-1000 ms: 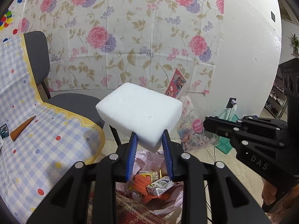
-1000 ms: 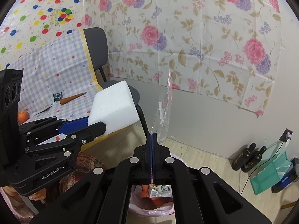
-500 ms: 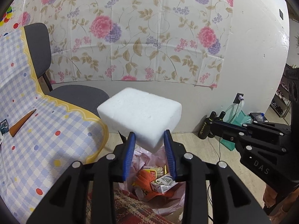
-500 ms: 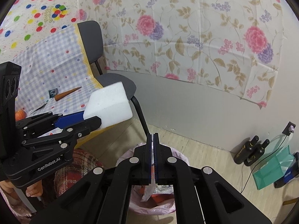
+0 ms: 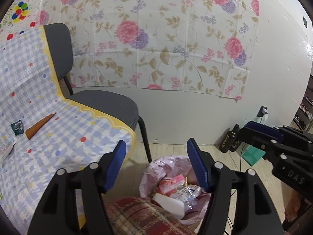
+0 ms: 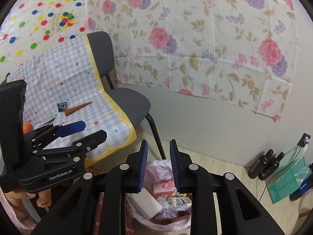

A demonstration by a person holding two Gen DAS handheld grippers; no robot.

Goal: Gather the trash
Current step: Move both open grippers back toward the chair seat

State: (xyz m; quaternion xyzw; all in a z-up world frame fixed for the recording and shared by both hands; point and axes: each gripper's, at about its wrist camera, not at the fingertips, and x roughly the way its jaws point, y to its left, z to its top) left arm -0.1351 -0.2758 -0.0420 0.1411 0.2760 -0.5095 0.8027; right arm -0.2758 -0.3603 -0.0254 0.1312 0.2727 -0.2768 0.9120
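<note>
A bin lined with a pink bag (image 5: 156,168) (image 6: 160,166) stands on the floor below both grippers. In it lie a white foam block (image 5: 169,205) (image 6: 145,201), a pink packet (image 5: 172,183) and other wrappers. My left gripper (image 5: 156,166) is open wide and empty above the bin; it also shows in the right wrist view (image 6: 90,132). My right gripper (image 6: 158,166) is open and empty above the bin; it shows at the right of the left wrist view (image 5: 260,133). On the checked tablecloth (image 5: 29,101) lie an orange cone wrapper (image 5: 39,126) (image 6: 78,108) and a small dark packet (image 5: 17,127).
A grey chair (image 5: 105,103) stands against the floral wall beside the table. Two dark bottles (image 6: 266,164), a teal bag (image 6: 287,180) and a cable lie on the floor at right. A plaid cloth (image 5: 140,217) is just below the left gripper.
My left gripper has opened and let go of the white foam block, which now lies in the bin. My right gripper has opened, and the clear wrapper it pinched is gone from it.
</note>
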